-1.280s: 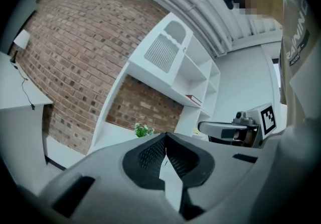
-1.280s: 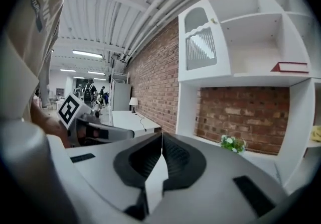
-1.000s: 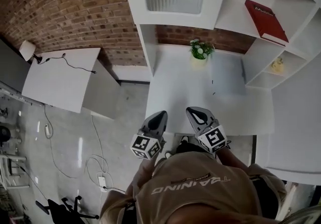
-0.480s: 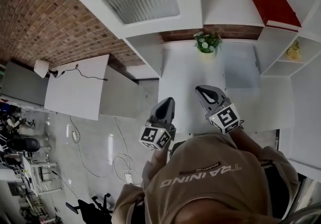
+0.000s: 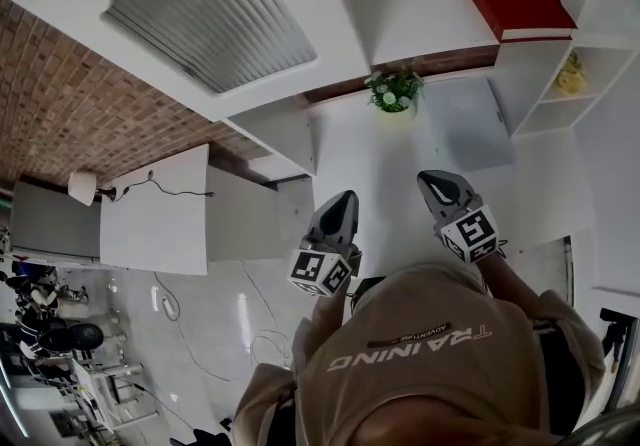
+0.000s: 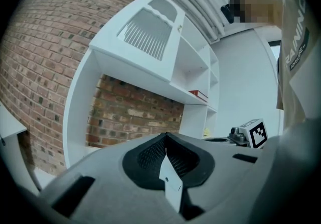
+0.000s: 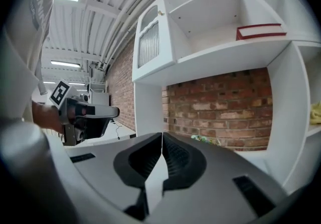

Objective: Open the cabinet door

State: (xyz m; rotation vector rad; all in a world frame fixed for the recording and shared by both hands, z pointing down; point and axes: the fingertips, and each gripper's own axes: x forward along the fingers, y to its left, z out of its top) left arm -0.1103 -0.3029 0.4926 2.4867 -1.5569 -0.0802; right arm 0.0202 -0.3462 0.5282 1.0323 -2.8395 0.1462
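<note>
Cabinet door point(image 5: 212, 26) shut at upper left
We hold left gripper point(image 5: 342, 202) and right gripper point(image 5: 436, 181) above the desk point(image 5: 390, 159), jaws pressed together

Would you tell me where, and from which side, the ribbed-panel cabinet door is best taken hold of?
Take the small knob on the cabinet door, at its right edge beside the open shelves. It looks like the only part standing proud of the flat front, so come straight in from the front. The right gripper is shut and must open first.
</note>
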